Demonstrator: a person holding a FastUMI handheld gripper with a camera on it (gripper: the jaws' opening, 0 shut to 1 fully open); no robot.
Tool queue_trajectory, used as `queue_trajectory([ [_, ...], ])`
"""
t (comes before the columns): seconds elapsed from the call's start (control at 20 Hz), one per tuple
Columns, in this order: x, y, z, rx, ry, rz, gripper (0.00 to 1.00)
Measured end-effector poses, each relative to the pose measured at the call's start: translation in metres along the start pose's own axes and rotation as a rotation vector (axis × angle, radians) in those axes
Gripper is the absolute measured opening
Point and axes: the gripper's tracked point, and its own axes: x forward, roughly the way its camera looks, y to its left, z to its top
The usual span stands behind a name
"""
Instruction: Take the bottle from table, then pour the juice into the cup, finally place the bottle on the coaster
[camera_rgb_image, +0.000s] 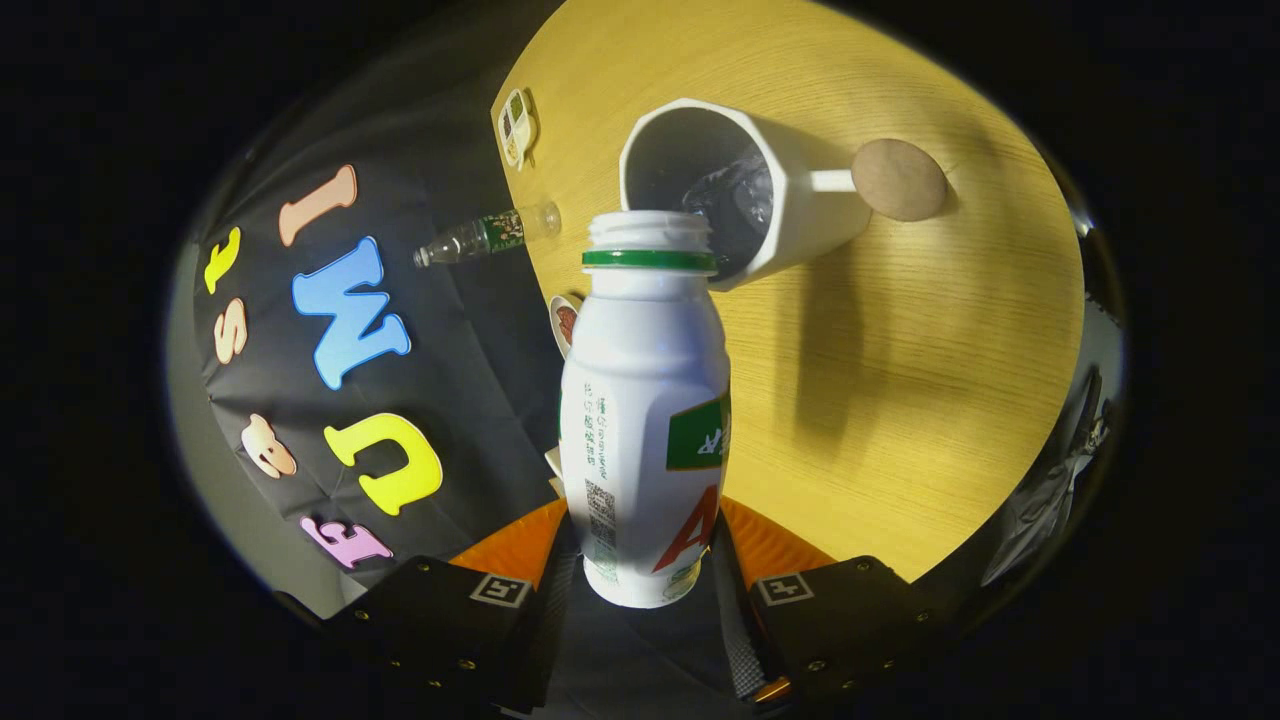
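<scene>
1. Hand-held gripper (640, 545): both fingers pressed against the lower sides of the bottle, holding it.
2. Bottle (645, 400): white, green neck ring, uncapped, mouth at the rim of the cup.
3. Cup (790, 200): white, tilted in view, dark liquid inside, on the wooden surface (900, 380).
4. Coaster (898, 180): round, just beyond the cup.

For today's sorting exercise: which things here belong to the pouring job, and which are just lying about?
Job: bottle, clamped in the gripper, tipped at the cup; coaster beside the cup.
Lying about: small clear bottle; stickers at the table edge.
</scene>
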Motion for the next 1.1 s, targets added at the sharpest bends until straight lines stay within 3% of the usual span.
queue_trajectory([
  [1.1, -0.021, 0.015, 0.0, 0.118, 0.077, -0.02, 0.67],
])
